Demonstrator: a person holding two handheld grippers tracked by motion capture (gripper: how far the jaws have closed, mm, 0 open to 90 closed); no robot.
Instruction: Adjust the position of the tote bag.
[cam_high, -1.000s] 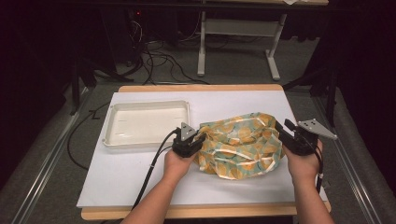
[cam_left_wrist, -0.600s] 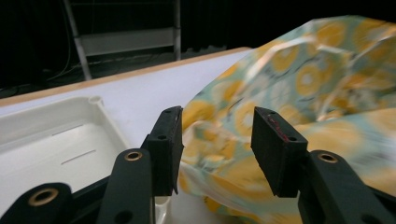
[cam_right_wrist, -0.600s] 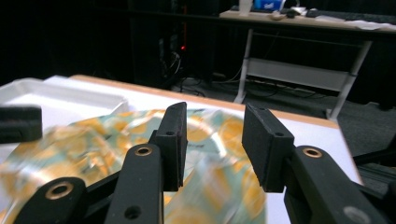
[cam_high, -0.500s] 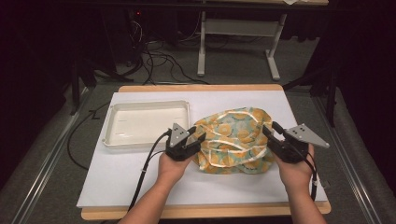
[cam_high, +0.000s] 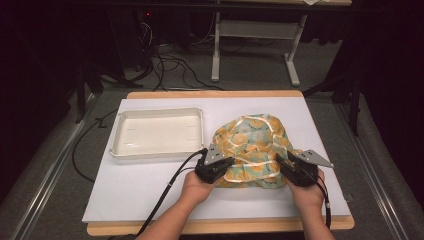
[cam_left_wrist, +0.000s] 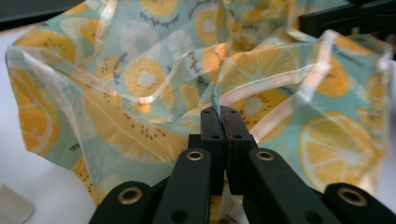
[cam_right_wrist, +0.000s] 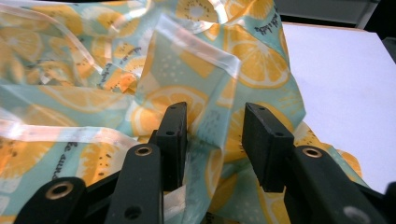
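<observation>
fruit-print plastic bag (cam_high: 252, 150) crumpled on the mat right of the white tray (cam_high: 157, 131) | bunched narrower than a second ago | left gripper (cam_left_wrist: 222, 116) just closed, pinching its fold | right gripper (cam_right_wrist: 212, 133) spread around a fold, apparently ungripped | second pinch pending

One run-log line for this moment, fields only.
left claw: just closed, shut on bag edge | right claw: open, bag fold between jaws | tray: left of bag

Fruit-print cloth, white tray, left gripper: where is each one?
Fruit-print cloth (cam_high: 252, 137): high view, middle of its crumpled top.
White tray (cam_high: 157, 151): high view, near rim.
Left gripper (cam_left_wrist: 223, 122): left gripper view, between its jaw tips, clamped on cloth.
</observation>
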